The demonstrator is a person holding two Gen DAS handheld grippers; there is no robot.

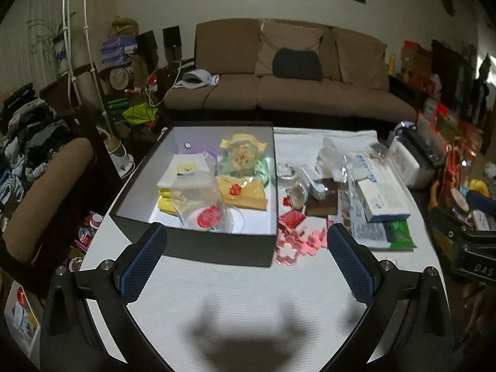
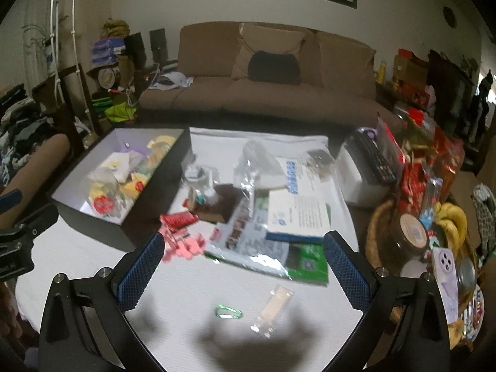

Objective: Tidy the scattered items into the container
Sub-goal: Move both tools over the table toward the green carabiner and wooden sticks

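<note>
Right wrist view shows the right tongs (image 2: pixel 243 268) spread wide and empty above the white desk (image 2: pixel 93 257); in the lower centre of the frame, between the fingers, lie a green carabiner clip (image 2: pixel 228 312) and, just beside it, a small clear sachet (image 2: pixel 272 310). The clip looks light, stiff and thin, lying flat, so it probably needs a pinch across its narrow width. The sachet looks light and slippery; I would take it across the middle, since the film may slide.

Toward the centre left sit pink flower-shaped pieces (image 2: pixel 186 245) and a red wrapper (image 2: pixel 178 219), both seemingly light and loose, near the box's corner. Right of centre, a white and blue box (image 2: pixel 299 215) rests on a glossy bag (image 2: pixel 254 248) and a green packet (image 2: pixel 310 260); that pile probably wants lifting one thing at a time.

The container, a dark open box (image 2: pixel 155 198), stands at the left of the frame, already holding yellow and clear packets. Its near wall is tall, so anything carried must clear the rim.

Left wrist view has the left tongs (image 1: pixel 246 263) likewise parted and empty, hovering before the box's near wall, the pink pieces just inside the right finger. A basket of bananas (image 2: pixel 451 220) crowds the right edge.
</note>
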